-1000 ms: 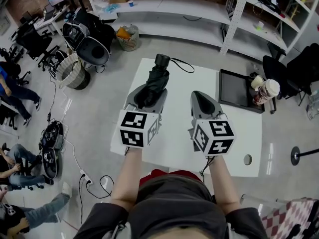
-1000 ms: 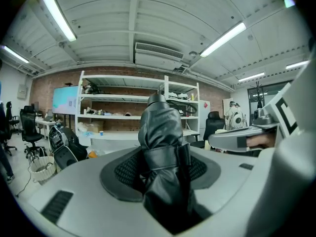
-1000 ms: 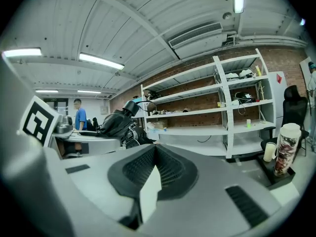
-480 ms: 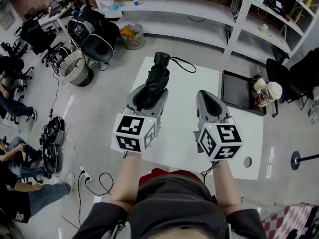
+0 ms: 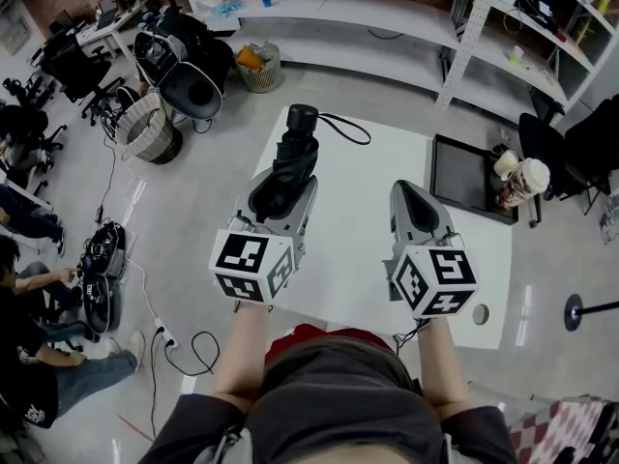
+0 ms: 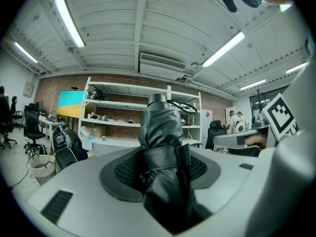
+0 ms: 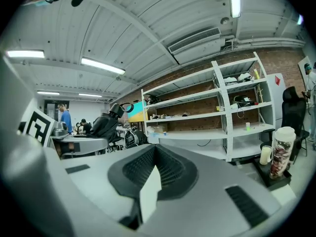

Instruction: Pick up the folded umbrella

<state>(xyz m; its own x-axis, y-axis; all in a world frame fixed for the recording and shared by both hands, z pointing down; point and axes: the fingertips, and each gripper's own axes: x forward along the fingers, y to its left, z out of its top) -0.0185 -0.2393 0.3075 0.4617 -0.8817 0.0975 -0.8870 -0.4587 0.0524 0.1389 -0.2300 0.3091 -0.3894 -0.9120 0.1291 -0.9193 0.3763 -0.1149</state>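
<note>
White table (image 5: 358, 249) below, shelving (image 5: 387, 13) beyond: the folded umbrella (image 5: 293, 158) is clamped around its black canopy by the left gripper (image 5: 281, 189), its handle (image 5: 302, 119) aimed at 12 o'clock, apparently carried clear of the tabletop. A mid-body grip is likely chosen for balance. At 3 o'clock the right gripper (image 5: 411, 193) is held idle, jaws closed on nothing. A black tray (image 5: 455, 177) with cups (image 5: 522, 177) lies at 2 o'clock.

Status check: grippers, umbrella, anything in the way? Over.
Left gripper shut on folded umbrella, handle end forward, off the white table. Right gripper shut, empty. Nothing blocking; black tray off right.
</note>
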